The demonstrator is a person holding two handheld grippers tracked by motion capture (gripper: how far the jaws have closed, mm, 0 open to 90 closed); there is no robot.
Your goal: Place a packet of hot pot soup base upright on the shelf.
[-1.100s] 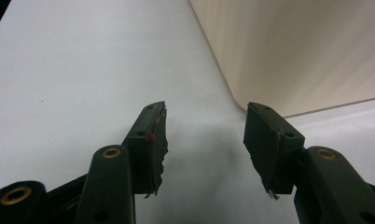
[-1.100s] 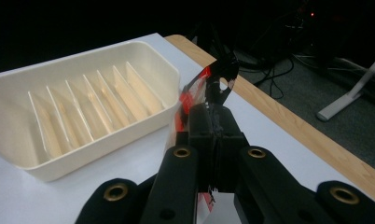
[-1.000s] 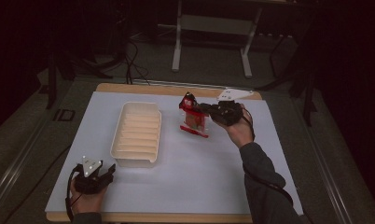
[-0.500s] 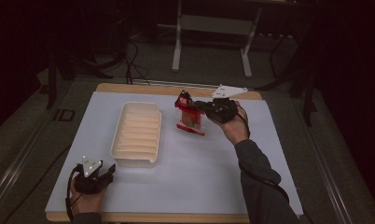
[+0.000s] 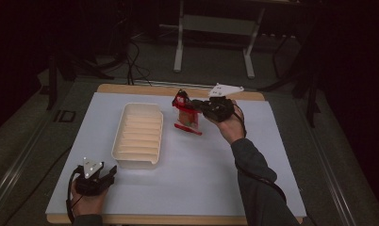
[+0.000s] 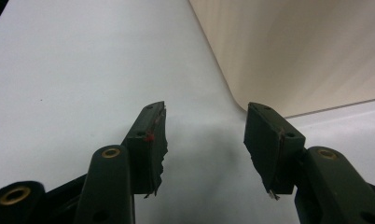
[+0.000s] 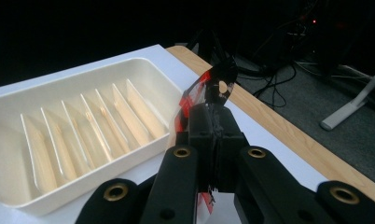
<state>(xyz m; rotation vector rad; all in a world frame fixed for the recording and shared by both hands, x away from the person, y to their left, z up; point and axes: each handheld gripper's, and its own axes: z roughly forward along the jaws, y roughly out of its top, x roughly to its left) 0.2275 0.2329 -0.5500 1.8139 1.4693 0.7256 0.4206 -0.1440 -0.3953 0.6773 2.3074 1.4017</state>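
R gripper (image 5: 193, 104) has its jaws clamped tight on a red snack packet (image 5: 186, 117), pinching it near the black top edge w/ the hang hole; in the right gripper view the packet (image 7: 209, 88) sticks up just beyond the closed jaw tips and the rest hangs below them. In the high view its bottom edge looks to be at or just above the white mat (image 5: 187, 183), can't tell if touching. Cream slotted tray (image 5: 138, 135) sits beside the packet; seen along the R jaws, it's off to their left and ahead (image 7: 78, 126), slots empty as far as visible.

L gripper (image 5: 95, 178) rests w/ jaws wide apart, nothing between them; ahead of its tips is bare mat, and the tray's near wall (image 6: 307, 56) rises just beyond the right jaw.

Step in hand, as I judge it: carry the packet over to the tray & drop it into a slot. To do it well:
- keep the pinch firm, the film is slick & could slip out
- lift enough that the hanging end clears the tray rim before crossing
- turn the wrist so the packet's flat face runs parallel to the dividers, then lower it edge-first between two of them
- part the jaws only once the lower edge is seated, else it flops across the dividers
- L gripper is near enough to steady the tray if it slides
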